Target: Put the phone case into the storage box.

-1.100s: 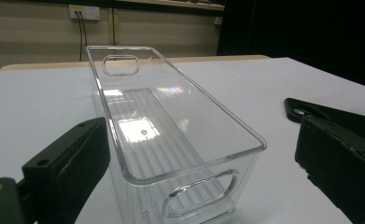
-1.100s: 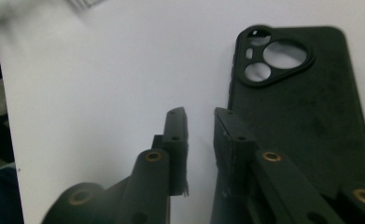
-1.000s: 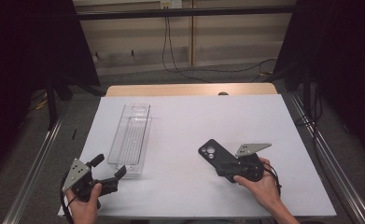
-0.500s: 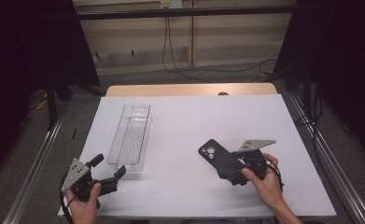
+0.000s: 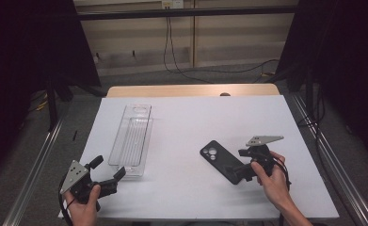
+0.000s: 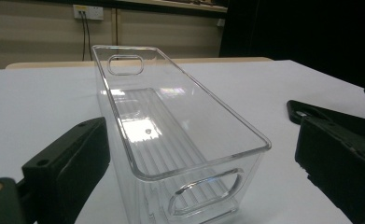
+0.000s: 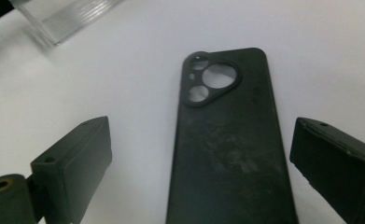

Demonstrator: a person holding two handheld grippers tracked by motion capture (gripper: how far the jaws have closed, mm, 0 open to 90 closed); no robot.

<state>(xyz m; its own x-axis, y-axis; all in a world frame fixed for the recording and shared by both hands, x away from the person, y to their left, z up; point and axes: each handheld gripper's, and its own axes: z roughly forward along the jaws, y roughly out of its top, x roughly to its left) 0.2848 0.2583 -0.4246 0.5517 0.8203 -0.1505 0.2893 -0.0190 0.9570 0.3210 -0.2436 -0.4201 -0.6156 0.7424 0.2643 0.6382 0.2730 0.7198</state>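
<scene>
My right tongs (image 7: 199, 163) have just been opening and stand spread, the black phone case (image 7: 231, 140) lying flat between them on the white desk (image 5: 191, 122), untouched. My left tongs (image 6: 194, 158) gape before the clear bin (image 6: 171, 126).

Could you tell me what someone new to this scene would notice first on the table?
Most likely the black phone case, lying flat on the white table with its camera cutout up, between the open jaws of the right tongs, which have just been opening and do not press on it. Next comes the long clear plastic bin, empty, standing toward the table's left, just ahead of the open left tongs.
</scene>
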